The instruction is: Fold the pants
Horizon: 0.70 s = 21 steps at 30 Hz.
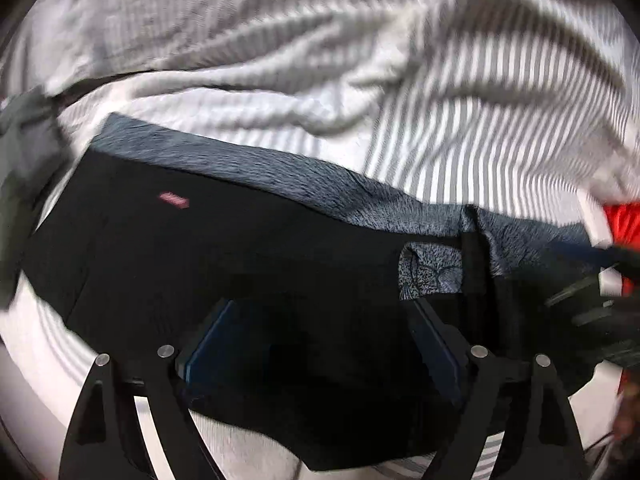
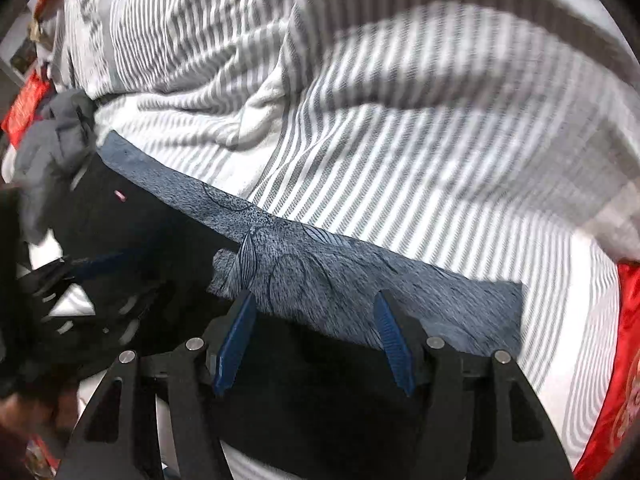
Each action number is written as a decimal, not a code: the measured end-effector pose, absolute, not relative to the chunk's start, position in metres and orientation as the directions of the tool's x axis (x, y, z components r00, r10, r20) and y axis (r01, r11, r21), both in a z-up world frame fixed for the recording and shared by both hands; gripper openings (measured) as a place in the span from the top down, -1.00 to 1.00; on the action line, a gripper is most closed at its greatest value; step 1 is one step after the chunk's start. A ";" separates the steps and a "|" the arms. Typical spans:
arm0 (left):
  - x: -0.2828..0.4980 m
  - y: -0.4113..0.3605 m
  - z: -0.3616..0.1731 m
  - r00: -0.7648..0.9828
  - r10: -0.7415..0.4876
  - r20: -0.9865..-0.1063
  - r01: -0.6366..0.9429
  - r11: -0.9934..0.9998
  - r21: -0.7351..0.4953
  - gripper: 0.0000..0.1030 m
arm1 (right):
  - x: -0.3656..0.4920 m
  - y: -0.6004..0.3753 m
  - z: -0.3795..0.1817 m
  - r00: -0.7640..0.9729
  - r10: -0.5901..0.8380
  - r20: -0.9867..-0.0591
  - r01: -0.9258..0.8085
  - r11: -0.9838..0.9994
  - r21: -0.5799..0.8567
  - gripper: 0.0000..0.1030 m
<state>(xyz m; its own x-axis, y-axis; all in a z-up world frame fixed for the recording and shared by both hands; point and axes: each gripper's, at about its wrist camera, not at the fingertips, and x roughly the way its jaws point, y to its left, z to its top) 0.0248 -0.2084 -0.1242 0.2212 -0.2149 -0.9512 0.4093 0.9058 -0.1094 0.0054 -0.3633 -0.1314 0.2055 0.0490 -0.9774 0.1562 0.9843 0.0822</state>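
Pants [image 1: 168, 248] lie across the bed [image 1: 280, 60], on a striped grey-and-white sheet: black outer cloth w/ a small red tag [image 1: 173, 200], and a blue-grey patterned strip [image 2: 360, 276] showing along the far edge, prob. the other layer or the lining.

Left tongs [image 1: 320, 340]: jaws spread wide, black cloth under and between them, nothing pinched as far as I can see. Right tongs [image 2: 316, 336]: blue fingers [image 2: 236, 340] also wide apart, hovering over the line where black meets patterned cloth; released, not gripping. In the right view the left tongs show at the left edge, close by over the same garment. Both views are motion-blurred.

Step, my guess: between folds. One fold looks laid down, w/ the edges roughly lined up but the patterned strip sticking out past the black.

Next move calls for: both tongs down on the near edge, clamp thru all layers, lift and carry over evenly so the layers don't slide apart. The soft sheet beneath is rumpled, so a deep pinch risks catching it too.

A grey garment [image 2: 56, 148] and red cloth [image 2: 624, 360] lie at the edges, apart from the job.
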 end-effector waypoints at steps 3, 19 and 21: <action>0.017 -0.198 -0.124 0.197 -0.191 -0.962 0.369 0.923 -0.108 -0.70 | -0.006 -0.328 -0.150 0.224 -0.082 -0.971 0.004 0.997 -0.083 -0.33; 0.003 -0.132 -0.124 0.182 -0.081 -0.980 0.146 0.988 -0.054 -0.70 | -0.063 -0.325 -0.116 0.201 0.078 -0.977 0.053 0.994 0.090 -0.52; 0.007 -0.122 -0.127 0.171 -0.087 -0.981 0.126 0.990 -0.065 -0.70 | -0.070 -0.322 -0.113 0.199 0.071 -0.977 0.067 0.994 0.086 -0.52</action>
<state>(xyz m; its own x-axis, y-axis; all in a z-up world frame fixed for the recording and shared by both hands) 0.0070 -0.1216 -0.1275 0.1707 -0.0867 -0.9815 0.1263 0.9898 -0.0655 -0.0697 -0.3223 -0.1127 0.1993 0.0711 -0.9774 0.0665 0.9941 0.0858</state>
